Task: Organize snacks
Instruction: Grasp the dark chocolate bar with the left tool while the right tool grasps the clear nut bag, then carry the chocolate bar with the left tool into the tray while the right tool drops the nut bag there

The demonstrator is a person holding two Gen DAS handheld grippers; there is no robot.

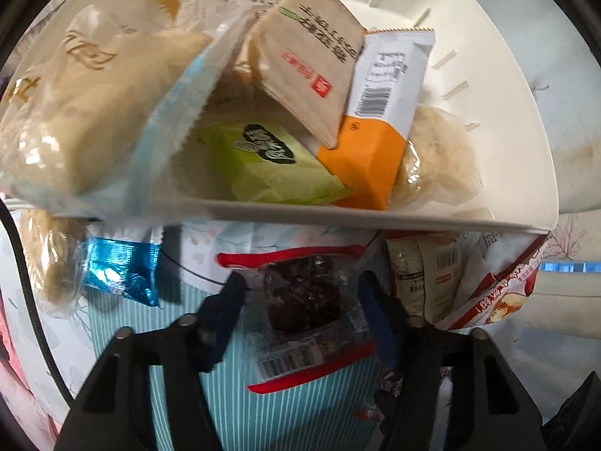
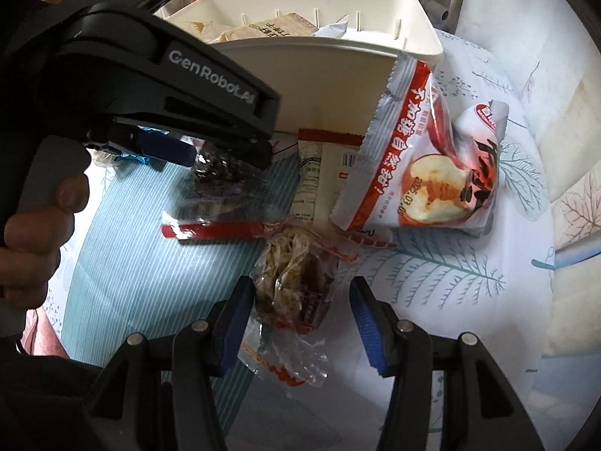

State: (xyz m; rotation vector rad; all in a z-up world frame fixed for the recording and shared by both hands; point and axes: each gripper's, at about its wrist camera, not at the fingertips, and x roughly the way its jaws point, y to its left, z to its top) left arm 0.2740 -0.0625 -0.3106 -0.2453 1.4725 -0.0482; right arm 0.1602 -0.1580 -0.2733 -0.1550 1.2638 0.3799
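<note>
My left gripper point(image 1: 300, 297) is spread wide, its fingers on either side of a clear packet with red edges holding a dark, lumpy cake point(image 1: 304, 293). The packet lies flat on a striped teal cloth point(image 1: 233, 394), just in front of a white bin point(image 1: 375, 220). I cannot tell whether the pads touch the wrapper yet.

The bin is already crowded: a tan bread bag point(image 1: 75, 112), a green packet point(image 1: 270, 165), an orange-and-white bar point(image 1: 379, 112), a brown packet point(image 1: 308, 71).

My right gripper point(image 2: 300, 312) is also spread, straddling a crinkled clear wrapper with a brownish, shredded-looking snack point(image 2: 289, 274) on a leaf-print cloth point(image 2: 432, 274). Its left pad looks to be against the wrapper; the right pad stands clear. A red-and-white apple-picture bag point(image 2: 424, 165) leans on the bin wall nearby.

I judge both snacks light, with slick, noisy film that could slide between pads. The dark cake looks firm enough to squeeze across its body. The shredded one seems softer and may crumble, so I would close gently on its thick middle, not the loose sealed ends.
</note>
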